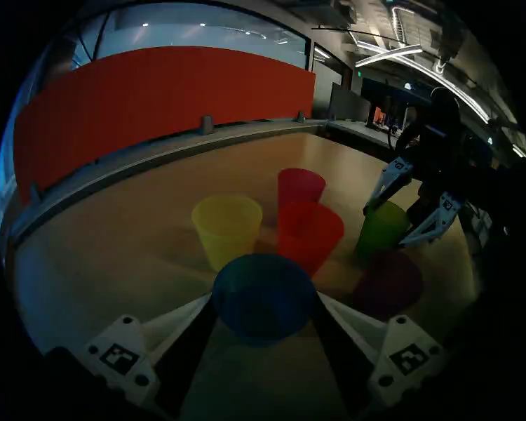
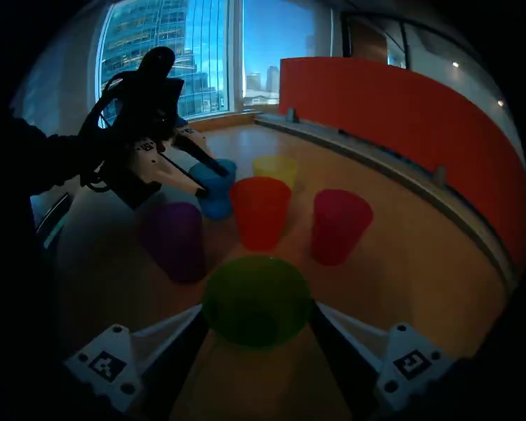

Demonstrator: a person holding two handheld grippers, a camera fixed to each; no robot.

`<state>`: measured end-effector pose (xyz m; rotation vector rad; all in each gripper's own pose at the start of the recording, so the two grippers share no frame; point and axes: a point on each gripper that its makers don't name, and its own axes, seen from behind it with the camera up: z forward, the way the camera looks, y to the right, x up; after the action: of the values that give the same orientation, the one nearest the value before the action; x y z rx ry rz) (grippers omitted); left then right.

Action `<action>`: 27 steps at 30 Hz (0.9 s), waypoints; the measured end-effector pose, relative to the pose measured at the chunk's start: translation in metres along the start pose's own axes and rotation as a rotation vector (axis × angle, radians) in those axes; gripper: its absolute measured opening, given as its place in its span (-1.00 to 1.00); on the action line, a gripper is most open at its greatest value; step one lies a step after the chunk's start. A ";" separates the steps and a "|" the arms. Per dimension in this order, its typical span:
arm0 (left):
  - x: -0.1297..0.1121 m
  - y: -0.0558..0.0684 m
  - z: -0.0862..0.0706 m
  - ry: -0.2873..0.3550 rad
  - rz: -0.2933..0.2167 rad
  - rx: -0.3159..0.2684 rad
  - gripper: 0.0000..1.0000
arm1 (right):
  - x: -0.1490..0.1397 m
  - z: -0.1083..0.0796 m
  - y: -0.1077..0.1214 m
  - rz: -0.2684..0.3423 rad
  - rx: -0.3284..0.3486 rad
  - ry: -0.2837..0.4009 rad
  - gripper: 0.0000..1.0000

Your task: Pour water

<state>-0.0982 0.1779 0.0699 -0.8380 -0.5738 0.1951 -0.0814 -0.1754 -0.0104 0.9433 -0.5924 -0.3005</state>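
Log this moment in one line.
left gripper: shut on blue cup | right gripper: shut on green cup | both upright | pour: not started

1. Left gripper view: camera low behind its own fingers (image 1: 172, 319), facing forward over the table (image 1: 123, 252) toward the red partition (image 1: 158, 98). The blue cup (image 1: 263, 298) sits between the fingers, very near the lens.
2. Right gripper view: same mounting behind its fingers (image 2: 161, 330), with the green cup (image 2: 256, 298) close between them. Faces the windows (image 2: 193, 49).
3. Shared: yellow cup (image 1: 226, 228), red cup (image 1: 308, 235), pink cup (image 1: 300, 186) and purple cup (image 1: 388, 281), ahead of both finger pairs and seen from opposite sides. Beyond them each view catches the opposite unit: right gripper (image 1: 386, 224), left gripper (image 2: 210, 175).
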 end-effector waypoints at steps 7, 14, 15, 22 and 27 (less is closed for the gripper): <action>0.000 0.000 0.001 0.003 0.000 0.002 0.76 | -0.002 0.000 -0.001 0.007 0.003 -0.002 0.84; 0.001 -0.001 0.000 0.006 -0.001 0.008 0.76 | 0.003 -0.002 -0.005 0.025 0.015 0.019 0.79; 0.000 -0.002 0.000 0.006 -0.001 0.009 0.76 | 0.005 -0.003 -0.005 0.026 0.015 0.024 0.79; 0.004 0.000 -0.006 0.018 0.010 0.021 0.76 | 0.017 -0.013 -0.005 0.023 -0.002 0.063 0.79; 0.020 0.002 -0.019 0.061 0.001 0.027 0.76 | 0.029 -0.022 -0.004 0.021 -0.022 0.093 0.79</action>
<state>-0.0709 0.1749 0.0671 -0.8158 -0.5124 0.1776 -0.0453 -0.1766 -0.0135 0.9239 -0.5126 -0.2430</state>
